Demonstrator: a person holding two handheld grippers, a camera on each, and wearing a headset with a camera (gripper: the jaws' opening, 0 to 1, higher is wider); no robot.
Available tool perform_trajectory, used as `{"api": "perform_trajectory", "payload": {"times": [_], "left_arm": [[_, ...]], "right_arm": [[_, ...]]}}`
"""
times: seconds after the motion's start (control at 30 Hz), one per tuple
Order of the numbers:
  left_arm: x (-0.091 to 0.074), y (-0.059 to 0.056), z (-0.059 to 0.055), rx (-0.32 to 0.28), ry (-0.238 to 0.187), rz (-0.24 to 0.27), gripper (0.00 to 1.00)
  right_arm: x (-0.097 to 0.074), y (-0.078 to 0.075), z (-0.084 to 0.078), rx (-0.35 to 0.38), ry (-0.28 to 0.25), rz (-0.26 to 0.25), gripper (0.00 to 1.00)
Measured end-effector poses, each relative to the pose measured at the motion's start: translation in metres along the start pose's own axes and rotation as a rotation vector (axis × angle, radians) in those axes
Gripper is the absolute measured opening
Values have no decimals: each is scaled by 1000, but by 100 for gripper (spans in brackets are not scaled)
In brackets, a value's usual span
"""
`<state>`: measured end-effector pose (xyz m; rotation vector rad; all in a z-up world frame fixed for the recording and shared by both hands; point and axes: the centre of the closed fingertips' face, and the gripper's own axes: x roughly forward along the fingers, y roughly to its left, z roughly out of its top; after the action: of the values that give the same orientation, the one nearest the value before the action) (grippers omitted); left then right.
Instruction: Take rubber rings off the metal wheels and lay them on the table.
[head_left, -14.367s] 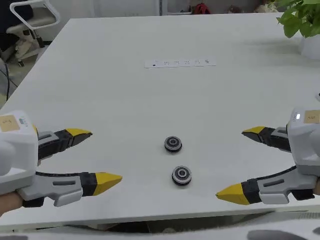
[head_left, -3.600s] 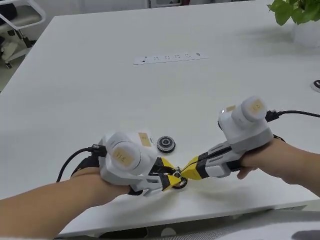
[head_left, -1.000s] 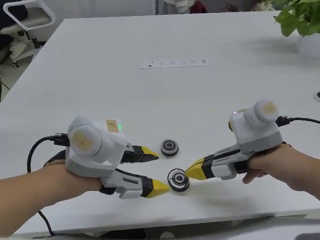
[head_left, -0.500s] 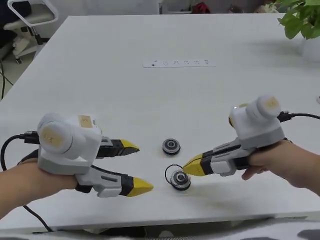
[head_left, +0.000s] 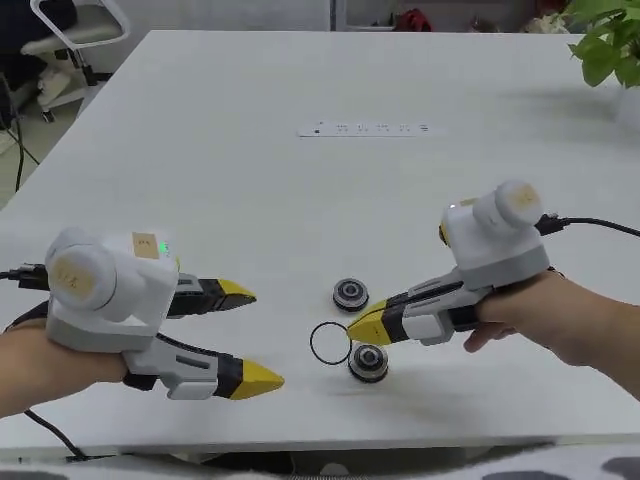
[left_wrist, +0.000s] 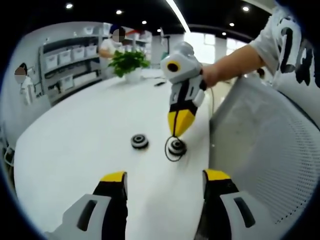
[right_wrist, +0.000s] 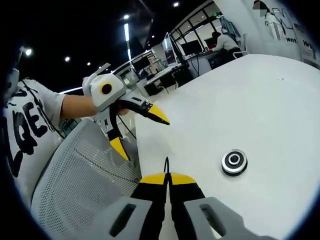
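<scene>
Two small metal wheels lie on the white table (head_left: 300, 200): a dark-rimmed far wheel (head_left: 350, 293) (left_wrist: 139, 141) (right_wrist: 234, 162) and a paler near wheel (head_left: 368, 362) (left_wrist: 176, 146). My right gripper (head_left: 360, 328) (right_wrist: 167, 176) is shut on a thin black rubber ring (head_left: 330, 343) (left_wrist: 170, 152) (right_wrist: 166, 164), which hangs just left of the near wheel and free of it. My left gripper (head_left: 250, 335) (left_wrist: 165, 176) is open with nothing between its jaws, about a hand's width left of the wheels, pointing toward them.
A white power strip (head_left: 365, 129) lies mid-table farther back. A potted plant (head_left: 608, 45) stands at the far right corner and a chair (head_left: 75, 40) at the far left. A black cable (head_left: 595, 226) trails from the right gripper. The table's front edge is close below the wheels.
The rubber ring has come off the near wheel and now hangs from the right gripper beside it. The left gripper has drawn back to the left, still open.
</scene>
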<state>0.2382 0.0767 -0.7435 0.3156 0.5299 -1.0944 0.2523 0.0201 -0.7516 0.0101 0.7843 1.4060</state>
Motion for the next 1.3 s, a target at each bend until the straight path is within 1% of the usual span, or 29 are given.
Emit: {"api": "perform_trajectory", "payload": {"times": [0.1, 0.23, 0.4, 0.63, 0.77, 1.0, 1.13, 1.2, 1.27, 1.3], "left_arm": [[-2, 2, -4, -8, 7, 12, 62], [-5, 4, -8, -8, 17, 19, 62], [-8, 7, -8, -7, 13, 31, 61], [-9, 9, -9, -19, 14, 36, 62], [-10, 8, -10, -14, 17, 32, 62], [-11, 9, -13, -22, 24, 35, 62], [-9, 7, -12, -20, 28, 29, 62], [-9, 7, -12, -18, 28, 28, 62], [-9, 6, -12, -21, 29, 27, 62], [-9, 6, -12, -21, 30, 27, 62]], "right_arm": [[6, -1, 2, -5, 1, -1, 0], [14, -5, 2, 7, 3, -4, 0], [22, -1, -1, -3, 26, -4, 0], [31, -6, -6, -13, 50, -22, 0], [33, -9, -7, -11, 49, -34, 0], [36, -18, -14, -28, 68, -76, 0], [36, -22, -15, -34, 68, -91, 0], [36, -22, -16, -36, 70, -91, 0], [35, -23, -17, -68, 79, -103, 2], [35, -23, -18, -67, 80, -102, 3]]}}
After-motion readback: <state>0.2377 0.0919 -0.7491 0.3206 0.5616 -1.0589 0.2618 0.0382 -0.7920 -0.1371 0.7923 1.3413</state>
